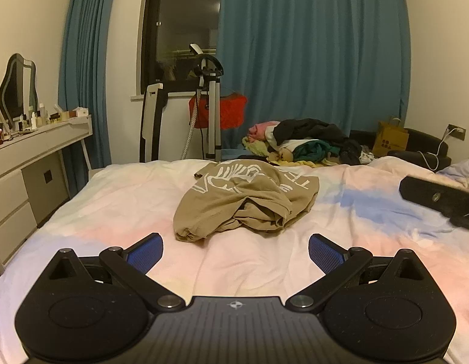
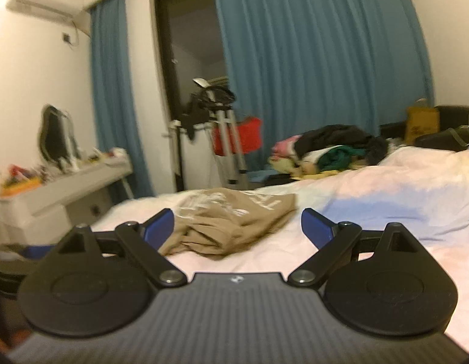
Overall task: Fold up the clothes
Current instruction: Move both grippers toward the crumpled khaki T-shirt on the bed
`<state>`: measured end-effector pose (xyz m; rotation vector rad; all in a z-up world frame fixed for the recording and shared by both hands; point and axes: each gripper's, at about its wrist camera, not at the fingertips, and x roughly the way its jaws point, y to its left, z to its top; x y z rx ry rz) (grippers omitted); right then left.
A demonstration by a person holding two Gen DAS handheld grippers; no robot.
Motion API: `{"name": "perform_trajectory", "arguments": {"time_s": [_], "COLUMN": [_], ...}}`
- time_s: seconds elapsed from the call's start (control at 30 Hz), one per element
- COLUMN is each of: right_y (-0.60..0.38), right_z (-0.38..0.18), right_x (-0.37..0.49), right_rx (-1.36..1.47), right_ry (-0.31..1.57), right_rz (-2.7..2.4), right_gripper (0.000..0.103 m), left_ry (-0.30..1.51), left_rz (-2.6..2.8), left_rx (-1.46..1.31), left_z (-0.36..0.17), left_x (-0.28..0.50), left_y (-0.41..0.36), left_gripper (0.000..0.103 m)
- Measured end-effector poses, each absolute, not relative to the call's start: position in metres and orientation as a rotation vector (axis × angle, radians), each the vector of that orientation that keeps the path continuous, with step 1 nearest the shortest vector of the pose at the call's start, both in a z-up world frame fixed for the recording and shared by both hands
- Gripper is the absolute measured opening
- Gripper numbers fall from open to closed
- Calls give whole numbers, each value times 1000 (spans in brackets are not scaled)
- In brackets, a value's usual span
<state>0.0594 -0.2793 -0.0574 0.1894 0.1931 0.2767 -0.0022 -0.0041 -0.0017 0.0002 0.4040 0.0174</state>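
Bedroom light is warm and dim, and a bed [image 1: 119,200] with a pastel pink, blue and white tie-dye cover fills the lower half of both views. Nearest the lens in the left wrist view, the left gripper [image 1: 236,253] hovers over bare cover with its jaws spread wide, blue pads [image 1: 145,254] facing each other and nothing between them. The right gripper [image 2: 237,227] is likewise spread and empty; its view is motion-blurred. From the left wrist camera, part of the right gripper's black body shows at the right edge, above the cover.

Just beyond both sets of fingers lies a tan T-shirt [image 1: 249,200] with a white printed graphic, crumpled in a loose heap in the middle of the bed, apart from both grippers. In the right wrist view the same shirt [image 2: 234,221] sits between and just past the fingertips.

Farther back, at the far edge of the bed, a pile of mixed clothes [image 1: 307,142] in black, pink, green and yellow is stacked. Behind it stand a garment steamer on a stand [image 1: 208,103] with something red hanging from it, a brown paper bag [image 1: 390,139], and teal curtains [image 1: 313,51] flanking a dark window. A white dressing table [image 1: 37,145] with a mirror and small bottles lines the left wall.
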Motion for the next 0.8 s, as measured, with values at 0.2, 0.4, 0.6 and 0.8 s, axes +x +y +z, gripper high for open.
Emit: {"name": "perform_trajectory", "arguments": {"time_s": [0.2,0.4,0.6,0.8], "right_y": [-290,-293,-293,-292], "right_z": [-60,-66,-76,-89], "right_x": [60,69,79,98], "right_rx": [247,236,234,248], "right_ry": [202,217,244,291], "right_rz": [249,198,168,168], "right_gripper": [91,61,54,55], "left_ry": [421,432,541,650], "left_rz": [19,81,85,128], "left_rx": [31,95,101,112], "left_z": [0,5,-18,-66], "left_x": [12,55,119,181], "left_y": [-6,-2,5,16], "left_gripper": [103,103,103,95]}}
